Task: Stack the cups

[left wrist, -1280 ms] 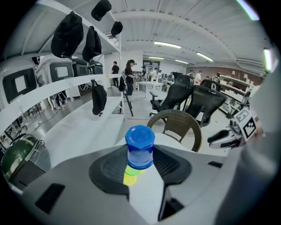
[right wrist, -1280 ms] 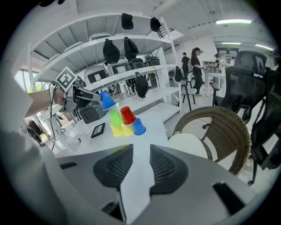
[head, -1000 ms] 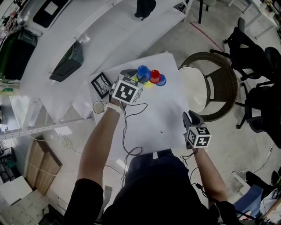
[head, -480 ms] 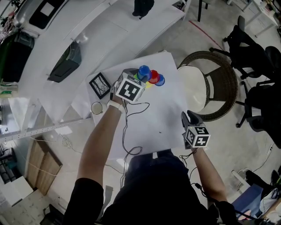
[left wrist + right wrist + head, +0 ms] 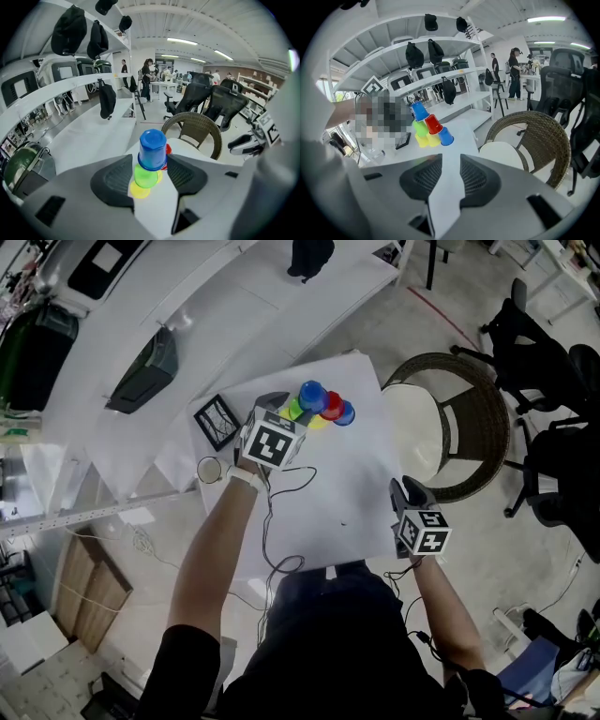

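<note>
A pyramid of upturned plastic cups stands at the far side of the white table (image 5: 337,484). A blue cup (image 5: 312,396) (image 5: 152,149) tops it, over a green cup (image 5: 146,176) (image 5: 421,127) and a red cup (image 5: 332,404) (image 5: 433,124). Yellow cups (image 5: 423,139) and another blue cup (image 5: 446,136) form the base. My left gripper (image 5: 298,411) (image 5: 149,161) flanks the top blue cup; its jaws are opening and the pads stand just off the cup's sides. My right gripper (image 5: 410,491) (image 5: 451,164) hovers at the table's near right edge, open and empty.
A wicker chair (image 5: 450,423) with a white seat stands just right of the table. A black wire frame (image 5: 216,420) and a small round glass (image 5: 210,469) lie left of the cups. Cables run over the table's near side. Office chairs (image 5: 553,390) stand at far right.
My left gripper has drawn back slightly toward me, while the blue cup stays on top of the pyramid. The right gripper has not moved.
</note>
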### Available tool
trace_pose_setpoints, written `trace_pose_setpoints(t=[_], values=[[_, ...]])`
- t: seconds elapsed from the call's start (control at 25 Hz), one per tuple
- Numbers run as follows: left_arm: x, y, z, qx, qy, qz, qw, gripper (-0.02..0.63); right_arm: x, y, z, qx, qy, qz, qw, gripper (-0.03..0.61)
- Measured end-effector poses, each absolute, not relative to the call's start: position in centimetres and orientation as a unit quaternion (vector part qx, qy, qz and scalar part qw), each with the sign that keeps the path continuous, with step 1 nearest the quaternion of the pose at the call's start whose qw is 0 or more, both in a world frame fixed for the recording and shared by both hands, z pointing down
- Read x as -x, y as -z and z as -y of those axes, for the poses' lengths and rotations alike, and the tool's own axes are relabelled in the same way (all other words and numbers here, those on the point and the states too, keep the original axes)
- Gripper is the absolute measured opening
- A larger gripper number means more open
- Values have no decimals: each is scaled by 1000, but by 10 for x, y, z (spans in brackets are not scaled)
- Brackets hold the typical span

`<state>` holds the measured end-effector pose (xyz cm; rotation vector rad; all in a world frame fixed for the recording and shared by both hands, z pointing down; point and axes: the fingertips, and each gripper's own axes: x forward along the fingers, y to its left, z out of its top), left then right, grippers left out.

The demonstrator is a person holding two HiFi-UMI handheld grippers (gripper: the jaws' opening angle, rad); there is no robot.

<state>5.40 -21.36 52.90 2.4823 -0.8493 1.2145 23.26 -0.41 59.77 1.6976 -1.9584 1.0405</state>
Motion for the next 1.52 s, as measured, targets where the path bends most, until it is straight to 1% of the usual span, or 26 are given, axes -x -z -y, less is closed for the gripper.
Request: trace_pose_setpoints(t=[0.24,0.52,0.6,1.0,1.24,1.32,1.52], values=[[-24,-516,196,-851,-372,331,168,227,-229,-579,18,-595,-364,700,153,117],[10,-496,169,-849,-318,381,182,225,-223,-540,36,-602,-322,717,140,110],[15,-485,160,-851,-301,391,181,224,-219,-523,42,-604,-307,724,129,90],[46,-422,114,-850,-214,446,183,168,-195,-434,52,-615,-228,752,59,5],[69,-387,97,-843,-170,480,174,133,-185,-378,52,-614,-169,770,36,0],[69,-375,98,-842,-159,487,168,120,-179,-360,56,-612,-141,777,36,0],[56,-345,94,-856,-132,478,149,117,-159,-314,57,-601,-77,794,47,0]])
